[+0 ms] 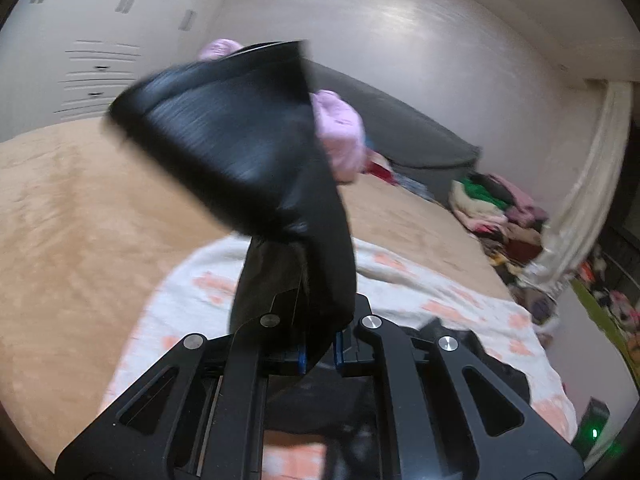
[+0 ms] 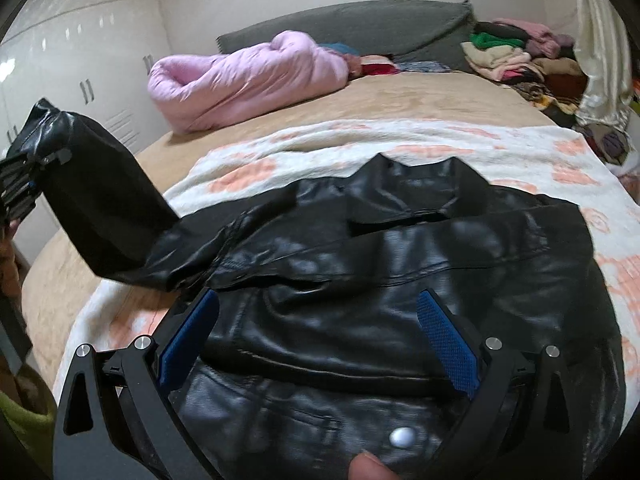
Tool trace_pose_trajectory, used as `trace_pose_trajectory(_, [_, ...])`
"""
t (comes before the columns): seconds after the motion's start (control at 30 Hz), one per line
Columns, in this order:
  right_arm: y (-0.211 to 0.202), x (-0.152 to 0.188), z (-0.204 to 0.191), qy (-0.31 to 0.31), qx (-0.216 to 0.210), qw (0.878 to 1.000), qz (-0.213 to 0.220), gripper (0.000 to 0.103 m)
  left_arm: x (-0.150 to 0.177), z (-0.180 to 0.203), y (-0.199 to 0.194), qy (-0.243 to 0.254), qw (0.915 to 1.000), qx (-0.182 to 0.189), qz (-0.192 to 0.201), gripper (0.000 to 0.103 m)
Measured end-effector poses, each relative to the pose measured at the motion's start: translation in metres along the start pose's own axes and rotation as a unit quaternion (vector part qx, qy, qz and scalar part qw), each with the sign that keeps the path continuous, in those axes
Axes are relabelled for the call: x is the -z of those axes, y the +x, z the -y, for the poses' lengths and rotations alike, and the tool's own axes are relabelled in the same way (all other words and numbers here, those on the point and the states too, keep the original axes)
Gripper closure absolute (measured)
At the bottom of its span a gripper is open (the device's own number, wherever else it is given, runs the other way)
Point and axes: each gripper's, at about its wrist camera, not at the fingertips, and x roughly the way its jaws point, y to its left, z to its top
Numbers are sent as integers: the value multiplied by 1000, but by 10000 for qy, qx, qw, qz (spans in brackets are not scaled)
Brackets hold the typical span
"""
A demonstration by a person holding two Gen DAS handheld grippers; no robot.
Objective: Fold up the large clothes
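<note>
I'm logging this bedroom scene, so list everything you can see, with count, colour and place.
jacket: one, black, spread on the blanket, one sleeve lifted
blanket: one, white with peach patches, on the bed
bed: one, tan cover
puffer coat: one, pink, far side of the bed
clothes pile: one, mixed colours, far right corner
headboard: one, grey
wardrobe: one, white, left wall
curtain: one, cream, right
left hand-held gripper: shut on the sleeve
right hand-held gripper: open above the jacket

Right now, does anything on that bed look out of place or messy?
Only the far corner: a heap of unfolded clothes is piled by the curtain. The black jacket lies flat on the patterned blanket, one sleeve lifted by the left gripper, which is deliberate.
</note>
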Motion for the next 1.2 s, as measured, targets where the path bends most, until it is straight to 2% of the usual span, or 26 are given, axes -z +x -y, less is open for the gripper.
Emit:
trace_pose_trajectory(0.2, [-14, -1, 31, 442, 133, 9989, 112, 4, 13, 34, 8, 257, 9977, 580, -230, 101])
trace_pose_trajectory(0.4, [-27, 1, 62, 809, 360, 9959, 163, 4, 32, 68, 17, 698, 9925, 879, -480, 102])
trace_pose_trajectory(0.57, [-42, -1, 93, 1219, 611, 9903, 257, 4, 55, 98, 24, 1218, 9842, 1052, -737, 102])
trace_pose_trajectory(0.8, [-63, 0, 131, 1695, 811, 9812, 433, 4, 99, 136, 40, 1932, 9661, 1252, -1168, 102])
trace_pose_trajectory(0.93, [-72, 2, 148, 1910, 841, 9769, 463, 4, 130, 153, 52, 2415, 9516, 1237, -1446, 102])
trace_pose_trajectory(1.13, [-76, 6, 160, 2143, 668, 9734, 452, 4, 168, 163, 68, 2929, 9293, 1162, -1927, 99])
trace_pose_trajectory(1.2, [-73, 7, 161, 2189, 549, 9734, 386, 4, 176, 163, 67, 3037, 9257, 1123, -1957, 99])
